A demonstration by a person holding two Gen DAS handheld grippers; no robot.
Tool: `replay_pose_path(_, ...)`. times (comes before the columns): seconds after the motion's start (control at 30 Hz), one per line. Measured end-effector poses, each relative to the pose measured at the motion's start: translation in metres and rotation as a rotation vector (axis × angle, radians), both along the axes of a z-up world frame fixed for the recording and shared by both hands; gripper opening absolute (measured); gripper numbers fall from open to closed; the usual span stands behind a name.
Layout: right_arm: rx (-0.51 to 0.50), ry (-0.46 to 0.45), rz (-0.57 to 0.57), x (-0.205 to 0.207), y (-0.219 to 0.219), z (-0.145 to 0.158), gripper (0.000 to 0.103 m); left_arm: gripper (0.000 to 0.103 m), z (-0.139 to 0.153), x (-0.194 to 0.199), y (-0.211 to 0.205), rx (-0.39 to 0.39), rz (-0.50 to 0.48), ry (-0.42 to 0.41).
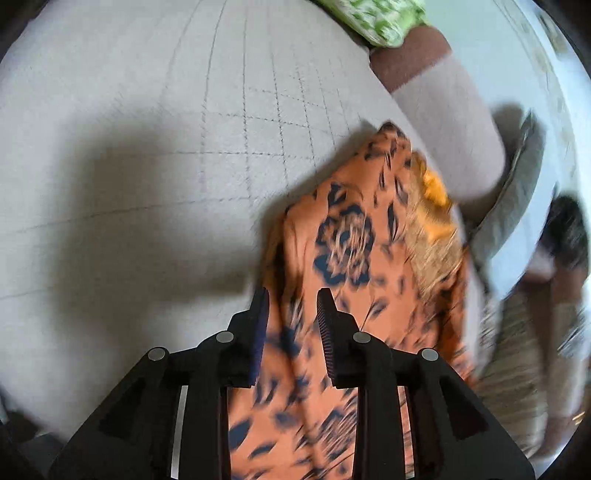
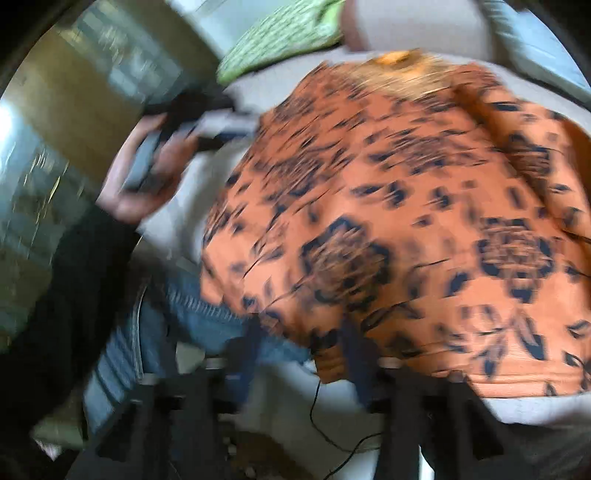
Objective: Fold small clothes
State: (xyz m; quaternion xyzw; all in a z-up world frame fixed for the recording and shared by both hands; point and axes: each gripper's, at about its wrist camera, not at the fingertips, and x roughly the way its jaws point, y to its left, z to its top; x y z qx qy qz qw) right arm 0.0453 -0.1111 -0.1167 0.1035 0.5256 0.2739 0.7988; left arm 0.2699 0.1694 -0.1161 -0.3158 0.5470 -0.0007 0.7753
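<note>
Right jaws and garment (image 2: 388, 221) motion-blurred

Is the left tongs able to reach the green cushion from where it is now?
Probably yes. The left tongs stand open over the orange garment; only bare grey sofa lies between them and the cushion, though it is far off.

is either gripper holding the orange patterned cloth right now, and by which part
The left gripper has the orange floral garment running between its fingers, gap visible, so a grip is unclear. The right gripper is too blurred to tell.
</note>
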Motion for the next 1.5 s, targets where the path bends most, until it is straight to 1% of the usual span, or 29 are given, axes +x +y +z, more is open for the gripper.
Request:
replay_pose_path(0.03, 0.006, -0.006, -0.032, 0.003, -0.007, 0.003, 0.047, 0.029, 0.01, -0.013, -0.008, 0.051, -0.032, -0.024)
replay_pose_path(0.1, 0.064, -0.014, -0.119, 0.009, -0.029, 0.009, 0.047, 0.054, 0.017, -0.041, -0.023, 0.076, -0.077, -0.038)
replay_pose_path(0.17, 0.062, 0.006, -0.23, 0.015, -0.049, 0.003, 0.047, 0.055, 0.014, -0.069, -0.036, 0.035, -0.111, -0.055)
replay_pose_path(0.23, -0.01, 0.042, -0.287, 0.023, -0.055, -0.005, 0.046, 0.055, 0.007, -0.094, -0.053, 0.014, -0.138, -0.065)
replay_pose_path(0.27, -0.054, 0.061, -0.303, 0.026, -0.055, -0.012, 0.042, 0.055, 0.004, -0.105, -0.061, 0.02, -0.137, -0.076)
replay_pose_path(0.3, -0.064, 0.074, -0.306, 0.027, -0.055, -0.014, 0.04, 0.055, 0.003, -0.112, -0.068, 0.024, -0.143, -0.084)
replay_pose_path(0.33, -0.032, 0.065, -0.302, 0.026, -0.055, -0.01, 0.04, 0.055, 0.001, -0.119, -0.078, 0.023, -0.159, -0.094)
replay_pose_path(0.37, 0.003, 0.026, -0.299, 0.023, -0.057, 0.001, 0.04, 0.055, 0.002, -0.123, -0.089, 0.02, -0.171, -0.101)
replay_pose_path(0.4, 0.013, -0.011, -0.306, 0.021, -0.06, 0.011, 0.04, 0.055, 0.003, -0.127, -0.101, 0.015, -0.191, -0.111)
replay_pose_path(0.47, 0.005, -0.071, -0.358, 0.017, -0.073, 0.038, 0.04, 0.055, 0.01, -0.134, -0.121, 0.017, -0.235, -0.143)
replay_pose_path(0.53, -0.002, -0.071, -0.404, 0.018, -0.091, 0.056, 0.04, 0.055, 0.018, -0.14, -0.141, 0.041, -0.273, -0.172)
replay_pose_path(0.57, -0.049, -0.06, -0.44, 0.023, -0.105, 0.066, 0.043, 0.055, 0.019, -0.141, -0.15, 0.049, -0.29, -0.179)
replay_pose_path(0.63, -0.146, -0.043, -0.487, 0.036, -0.129, 0.071, 0.047, 0.055, 0.02, -0.142, -0.172, 0.076, -0.339, -0.175)
replay_pose_path(0.7, -0.192, -0.036, -0.535, 0.056, -0.157, 0.064, 0.047, 0.055, 0.019, -0.145, -0.186, 0.088, -0.372, -0.169)
replay_pose_path(0.73, -0.21, -0.021, -0.56, 0.069, -0.171, 0.054, 0.047, 0.055, 0.019, -0.147, -0.194, 0.089, -0.384, -0.17)
replay_pose_path(0.8, -0.254, 0.041, -0.615, 0.088, -0.195, 0.033, 0.047, 0.055, 0.017, -0.15, -0.205, 0.095, -0.404, -0.163)
replay_pose_path(0.83, -0.266, 0.063, -0.617, 0.093, -0.2, 0.022, 0.041, 0.055, 0.017, -0.151, -0.211, 0.094, -0.413, -0.161)
replay_pose_path(0.87, -0.253, 0.088, -0.613, 0.096, -0.202, 0.013, 0.02, 0.055, 0.017, -0.152, -0.214, 0.094, -0.417, -0.161)
replay_pose_path(0.9, -0.221, 0.127, -0.6, 0.096, -0.203, 0.005, 0.01, 0.055, 0.016, -0.152, -0.218, 0.095, -0.42, -0.161)
replay_pose_path(0.93, -0.188, 0.129, -0.602, 0.094, -0.205, 0.004, 0.003, 0.055, 0.015, -0.152, -0.221, 0.097, -0.423, -0.158)
replay_pose_path(1.0, -0.191, 0.082, -0.64, 0.089, -0.211, 0.012, 0.003, 0.055, 0.012, -0.149, -0.225, 0.099, -0.426, -0.149)
replay_pose_path(1.03, -0.174, 0.05, -0.658, 0.084, -0.216, 0.018, 0.003, 0.055, 0.011, -0.148, -0.225, 0.101, -0.426, -0.144)
replay_pose_path(1.13, -0.052, -0.063, -0.736, 0.058, -0.243, 0.045, 0.003, 0.055, 0.011, -0.147, -0.223, 0.096, -0.416, -0.143)
replay_pose_path(1.17, -0.04, -0.083, -0.769, 0.049, -0.248, 0.05, 0.003, 0.055, 0.011, -0.146, -0.221, 0.099, -0.405, -0.143)
replay_pose_path(1.23, -0.008, -0.112, -0.88, 0.033, -0.268, 0.06, 0.003, 0.055, 0.009, -0.145, -0.217, 0.097, -0.389, -0.138)
replay_pose_path(1.27, 0.001, -0.116, -0.947, 0.025, -0.28, 0.062, 0.003, 0.055, 0.008, -0.144, -0.214, 0.093, -0.382, -0.134)
replay_pose_path(1.33, -0.002, -0.118, -1.023, 0.015, -0.292, 0.065, 0.003, 0.055, 0.006, -0.143, -0.212, 0.09, -0.377, -0.119)
replay_pose_path(1.4, 0.018, -0.125, -1.038, 0.007, -0.298, 0.076, 0.003, 0.055, 0.006, -0.143, -0.212, 0.089, -0.379, -0.12)
replay_pose_path(1.5, 0.005, -0.19, -0.974, 0.006, -0.278, 0.11, 0.003, 0.055, 0.009, -0.142, -0.212, 0.079, -0.387, -0.127)
